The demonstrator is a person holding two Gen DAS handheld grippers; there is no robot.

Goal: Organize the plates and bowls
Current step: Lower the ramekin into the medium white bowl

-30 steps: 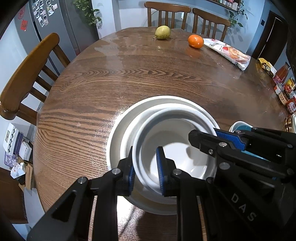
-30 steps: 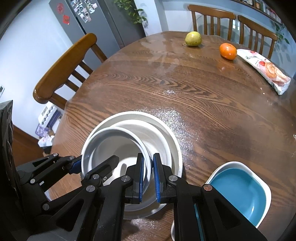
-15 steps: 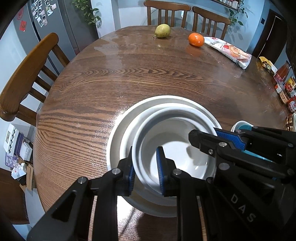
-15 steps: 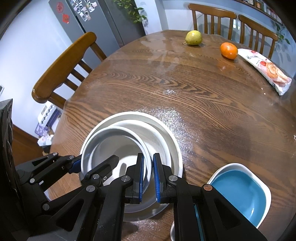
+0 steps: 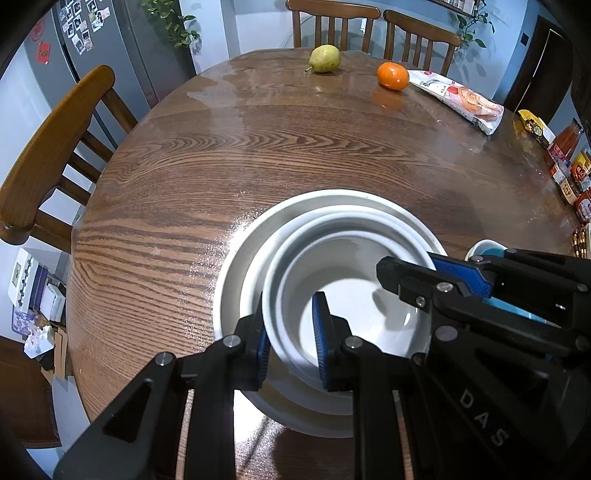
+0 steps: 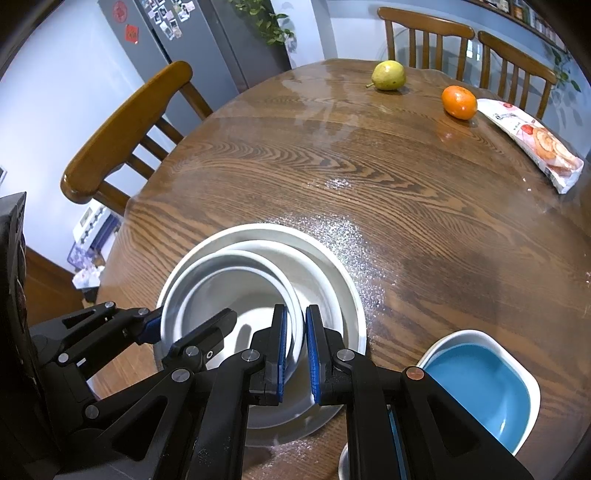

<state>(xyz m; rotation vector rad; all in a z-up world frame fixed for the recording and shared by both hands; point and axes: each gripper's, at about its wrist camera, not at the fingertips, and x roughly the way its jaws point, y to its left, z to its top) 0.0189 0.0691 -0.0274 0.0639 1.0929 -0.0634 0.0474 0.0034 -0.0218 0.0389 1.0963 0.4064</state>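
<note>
Stacking step: your left gripper (image 5: pixel 288 334) and right gripper (image 6: pixel 294 349) each pinch opposite rims of the small white ceramic bowl (image 5: pixel 354 302), nested in the wide white plates (image 6: pixel 332 273) directly below; next, release and withdraw.

Three nested white dishes (image 6: pixel 325 266), perhaps, one blue bowl (image 6: pixel 480 384), one pear (image 6: pixel 388 75), one orange (image 6: pixel 458 102)

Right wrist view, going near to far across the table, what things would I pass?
right hand-held gripper → white bowl nested in the larger white bowls → orange → pear → chairs at the far edge.
</note>
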